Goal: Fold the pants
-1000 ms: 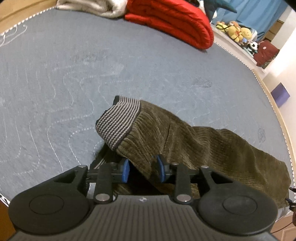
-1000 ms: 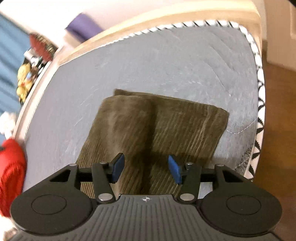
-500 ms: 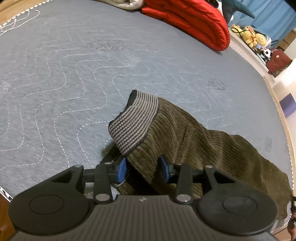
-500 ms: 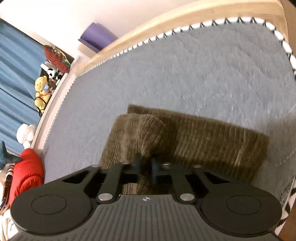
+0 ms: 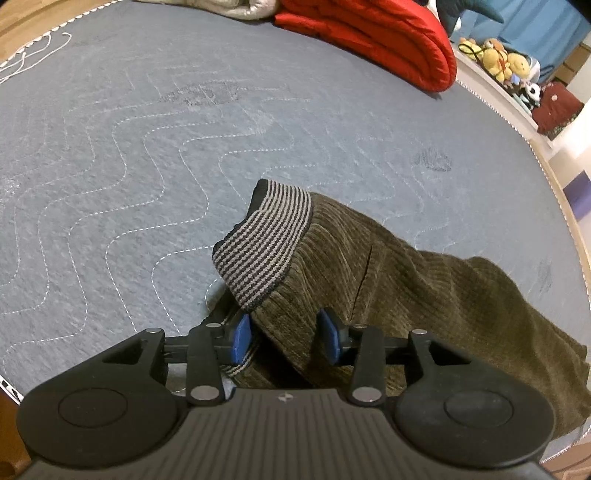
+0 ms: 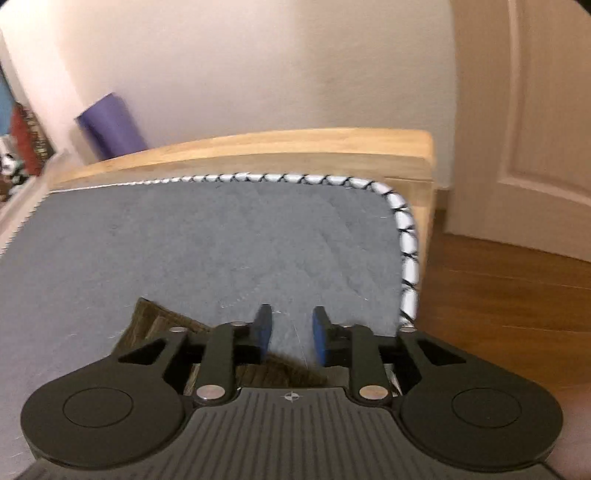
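Observation:
The olive corduroy pants (image 5: 424,295) lie on the grey quilted mattress (image 5: 147,147), with the striped grey-and-black waistband (image 5: 262,240) lifted and folded over. My left gripper (image 5: 284,338) is shut on a fold of the pants just below the waistband. In the right wrist view only a small part of the pants (image 6: 155,325) shows at the lower left, beneath the gripper body. My right gripper (image 6: 290,332) is open and empty above the mattress (image 6: 203,240), near its corner.
A red quilt (image 5: 388,40) and a pale blanket (image 5: 236,7) lie at the far side of the bed. Stuffed toys (image 5: 502,62) sit on a shelf beyond. The wooden bed frame (image 6: 295,147), a purple box (image 6: 110,125), a door (image 6: 535,110) and the wooden floor (image 6: 498,295) lie ahead of the right gripper.
My right gripper shut on a pants fold, then let go, opened and swung up toward the mattress corner. My left gripper keeps its hold and has carried the waistband slightly forward.

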Available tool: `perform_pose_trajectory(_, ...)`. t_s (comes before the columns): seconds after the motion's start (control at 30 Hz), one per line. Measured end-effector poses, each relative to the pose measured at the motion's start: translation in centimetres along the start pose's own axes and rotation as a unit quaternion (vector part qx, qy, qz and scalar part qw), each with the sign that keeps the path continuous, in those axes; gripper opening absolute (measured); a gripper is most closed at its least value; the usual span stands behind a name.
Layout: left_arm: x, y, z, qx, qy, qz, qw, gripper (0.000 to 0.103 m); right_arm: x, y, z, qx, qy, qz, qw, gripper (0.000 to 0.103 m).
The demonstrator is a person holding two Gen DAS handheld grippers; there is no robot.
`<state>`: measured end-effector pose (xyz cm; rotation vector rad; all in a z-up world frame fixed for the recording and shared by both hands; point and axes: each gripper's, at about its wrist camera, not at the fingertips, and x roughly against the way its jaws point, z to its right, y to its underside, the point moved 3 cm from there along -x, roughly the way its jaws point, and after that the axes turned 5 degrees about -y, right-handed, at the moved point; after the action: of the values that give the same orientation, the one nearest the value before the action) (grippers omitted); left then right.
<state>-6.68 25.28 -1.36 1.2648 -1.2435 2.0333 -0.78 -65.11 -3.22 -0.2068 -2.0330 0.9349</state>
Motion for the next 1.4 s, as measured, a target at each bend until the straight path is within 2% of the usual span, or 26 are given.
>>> perform_pose_trajectory(0.07, 0.4, -0.2, -0.2, 0.012, -0.018, 0.013, 0.9997, 0.06, -0.9, -0.3, 0.8, -0.006, -0.045, -0.027, 0.999, 0.036)
perform_pose_trajectory(0.1, 0.6, -0.5, -0.3, 0.013, -0.033, 0.025, 0.9991, 0.073, -1.3, -0.4, 0.9, -0.002, -0.067, -0.043, 0.997, 0.04)
perform_pose_trajectory(0.13, 1.1, -0.8, -0.4, 0.014, -0.051, 0.043, 0.9977, 0.078, -1.6, -0.3, 0.8, 0.004, -0.086, -0.054, 0.995, 0.042)
perform_pose_trajectory(0.2, 1.7, -1.2, -0.9, 0.025, -0.072, 0.066, 0.9949, 0.078, -2.3, 0.4, 0.3, 0.027, -0.113, -0.072, 0.991, 0.059)
perform_pose_trajectory(0.27, 1.8, -1.4, -1.2, 0.039, -0.075, 0.074, 0.9937, 0.078, -3.0, 1.3, -1.0, 0.069, -0.139, -0.099, 0.983, 0.073)
perform_pose_trajectory(0.3, 1.7, -1.5, -1.2, 0.041, -0.072, 0.071, 0.9941, 0.079, -3.3, 1.9, -1.5, 0.094, -0.142, -0.107, 0.98, 0.073)
perform_pose_trajectory(0.37, 1.4, -1.4, -1.0, 0.044, -0.062, 0.06, 0.9953, 0.079, -3.2, 2.4, -2.6, 0.13, -0.134, -0.105, 0.977, 0.064)
perform_pose_trajectory(0.4, 1.3, -1.4, -0.9, 0.044, -0.058, 0.056, 0.9957, 0.079, -3.2, 2.4, -3.1, 0.143, -0.137, -0.099, 0.975, 0.04)
perform_pose_trajectory(0.43, 1.2, -1.3, -0.7, 0.042, -0.056, 0.054, 0.9961, 0.079, -2.9, 2.3, -3.5, 0.151, -0.147, -0.093, 0.973, 0.026)
perform_pose_trajectory(0.47, 1.1, -1.3, -0.5, 0.038, -0.056, 0.055, 0.9962, 0.079, -2.5, 2.2, -4.2, 0.16, -0.164, -0.085, 0.97, 0.019)
perform_pose_trajectory(0.53, 1.2, -1.3, -0.1, 0.034, -0.059, 0.062, 0.9958, 0.079, -1.0, 1.9, -5.8, 0.174, -0.192, -0.054, 0.964, 0.016)
perform_pose_trajectory(0.63, 1.3, -1.4, 0.3, 0.028, -0.062, 0.07, 0.9952, 0.079, 1.8, 0.6, -7.5, 0.186, -0.217, 0.024, 0.958, 0.016)
perform_pose_trajectory(0.67, 1.2, -1.4, 0.4, 0.025, -0.061, 0.07, 0.9953, 0.079, 2.4, 0.1, -7.9, 0.186, -0.206, 0.038, 0.96, 0.016)
perform_pose_trajectory(0.7, 1.1, -1.4, 0.7, 0.022, -0.059, 0.07, 0.9956, 0.079, 2.2, -0.3, -7.9, 0.183, -0.175, 0.041, 0.966, 0.016)
perform_pose_trajectory(0.77, 1.0, -1.3, 1.1, 0.013, -0.055, 0.069, 0.996, 0.079, -0.1, -0.2, -7.1, 0.172, -0.083, 0.023, 0.981, 0.018)
perform_pose_trajectory(0.83, 0.9, -1.2, 1.7, 0.004, -0.051, 0.069, 0.9963, 0.079, -2.9, 0.1, -6.1, 0.199, 0.028, 0.013, 0.98, 0.021)
perform_pose_trajectory(0.87, 0.9, -1.2, 2.0, 0.0, -0.047, 0.069, 0.9965, 0.079, -3.7, 0.0, -5.4, 0.194, 0.035, 0.005, 0.98, 0.021)
perform_pose_trajectory(0.97, 0.7, -1.1, 3.0, -0.019, -0.035, 0.068, 0.9969, 0.08, -3.9, -0.9, -3.5, 0.136, -0.027, -0.018, 0.99, 0.029)
perform_pose_trajectory(1.0, 0.6, -1.0, 3.7, -0.034, -0.028, 0.067, 0.9968, 0.08, -3.8, -0.8, -3.4, 0.131, -0.047, -0.021, 0.99, 0.034)
perform_pose_trajectory(1.1, 0.5, -0.1, 6.6, -0.096, -0.014, 0.075, 0.9925, 0.08, -3.1, -0.6, -3.8, 0.14, -0.095, -0.025, 0.985, 0.042)
perform_pose_trajectory(1.17, 0.6, 0.7, 9.2, -0.154, 0.0, 0.086, 0.9842, 0.08, -1.9, -0.3, -4.8, 0.148, -0.128, -0.028, 0.98, 0.044)
perform_pose_trajectory(1.23, 0.8, 1.6, 11.4, -0.201, 0.015, 0.097, 0.9746, 0.08, -0.5, 0.3, -5.9, 0.171, -0.169, -0.026, 0.97, 0.048)
perform_pose_trajectory(1.3, 0.9, 2.3, 12.9, -0.232, 0.04, 0.102, 0.9666, 0.08, 0.3, 1.0, -7.3, 0.207, -0.215, -0.033, 0.954, 0.054)
perform_pose_trajectory(1.33, 0.6, 2.5, 13.2, -0.237, 0.045, 0.101, 0.9653, 0.08, 0.4, 1.6, -8.0, 0.225, -0.239, -0.042, 0.944, 0.056)
perform_pose_trajectory(1.4, -0.4, 2.5, 13.1, -0.236, 0.037, 0.087, 0.9671, 0.079, -0.1, 3.4, -9.4, 0.269, -0.261, -0.076, 0.924, 0.068)
